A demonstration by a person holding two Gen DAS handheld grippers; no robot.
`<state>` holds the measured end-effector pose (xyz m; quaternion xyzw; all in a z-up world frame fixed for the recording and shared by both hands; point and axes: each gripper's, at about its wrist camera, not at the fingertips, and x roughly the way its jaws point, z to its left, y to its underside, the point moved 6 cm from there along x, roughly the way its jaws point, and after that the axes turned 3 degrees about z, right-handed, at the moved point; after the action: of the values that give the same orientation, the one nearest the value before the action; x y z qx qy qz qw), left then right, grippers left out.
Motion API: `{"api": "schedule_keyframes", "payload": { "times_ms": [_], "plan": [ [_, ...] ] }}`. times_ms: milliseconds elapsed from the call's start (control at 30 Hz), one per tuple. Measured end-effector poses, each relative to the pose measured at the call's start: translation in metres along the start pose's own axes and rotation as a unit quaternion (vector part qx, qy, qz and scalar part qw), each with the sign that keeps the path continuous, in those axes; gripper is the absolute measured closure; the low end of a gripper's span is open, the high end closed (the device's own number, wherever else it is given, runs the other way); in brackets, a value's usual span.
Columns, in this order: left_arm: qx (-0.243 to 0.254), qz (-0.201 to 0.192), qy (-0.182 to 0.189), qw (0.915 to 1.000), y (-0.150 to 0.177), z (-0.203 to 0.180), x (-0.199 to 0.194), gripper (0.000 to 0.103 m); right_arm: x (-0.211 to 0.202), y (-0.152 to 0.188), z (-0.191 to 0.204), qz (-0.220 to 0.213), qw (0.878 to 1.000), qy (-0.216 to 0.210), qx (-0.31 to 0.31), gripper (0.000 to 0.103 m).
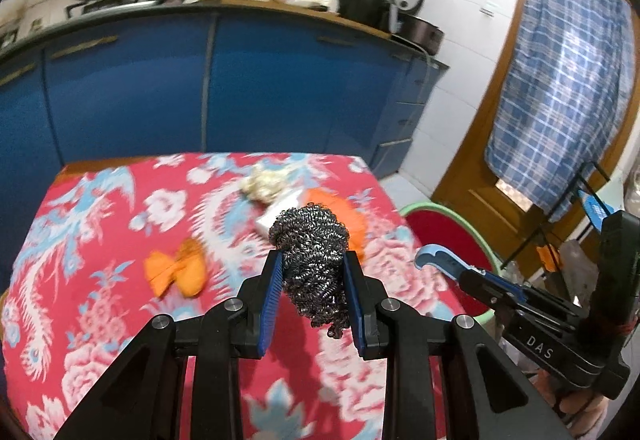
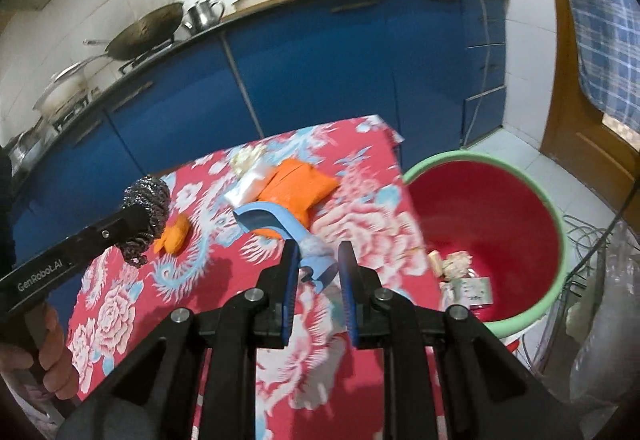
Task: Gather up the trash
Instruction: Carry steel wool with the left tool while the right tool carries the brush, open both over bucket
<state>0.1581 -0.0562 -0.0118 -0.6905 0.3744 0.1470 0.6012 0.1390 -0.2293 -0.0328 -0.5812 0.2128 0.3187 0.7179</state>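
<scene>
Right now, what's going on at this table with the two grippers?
A person is clearing trash off the red floral table. The left gripper has its jaws shut on a steel wool scrubber, held above the cloth. The right gripper holds a blue plastic hook piece. Orange wrappers remain on the table; the red bucket beside it already holds some scraps.

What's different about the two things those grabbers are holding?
The left gripper holds a steel scrubber: grey, round, a springy ball of wire coils. The right gripper holds a blue scoop: smooth, hard plastic, curved, gripped by its handle. The scrubber bulges between its jaws; the scoop sticks out ahead. Both are held above the red tablecloth.
</scene>
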Motion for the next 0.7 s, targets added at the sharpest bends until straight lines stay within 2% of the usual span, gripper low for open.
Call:
{"api": "schedule_keyframes", "payload": {
  "times_ms": [400,700],
  "plan": [
    [0.047,-0.001,0.041,0.9981,-0.039,-0.077,0.023,0.072,-0.039,-0.039,-0.055,-0.037,0.997,0.056,0.024,0.08],
    [0.076,0.003,0.067,0.9948,-0.043,-0.129,0.057,0.072,-0.043,-0.044,-0.103,-0.042,0.994,0.084,0.061,0.08]
  ]
}}
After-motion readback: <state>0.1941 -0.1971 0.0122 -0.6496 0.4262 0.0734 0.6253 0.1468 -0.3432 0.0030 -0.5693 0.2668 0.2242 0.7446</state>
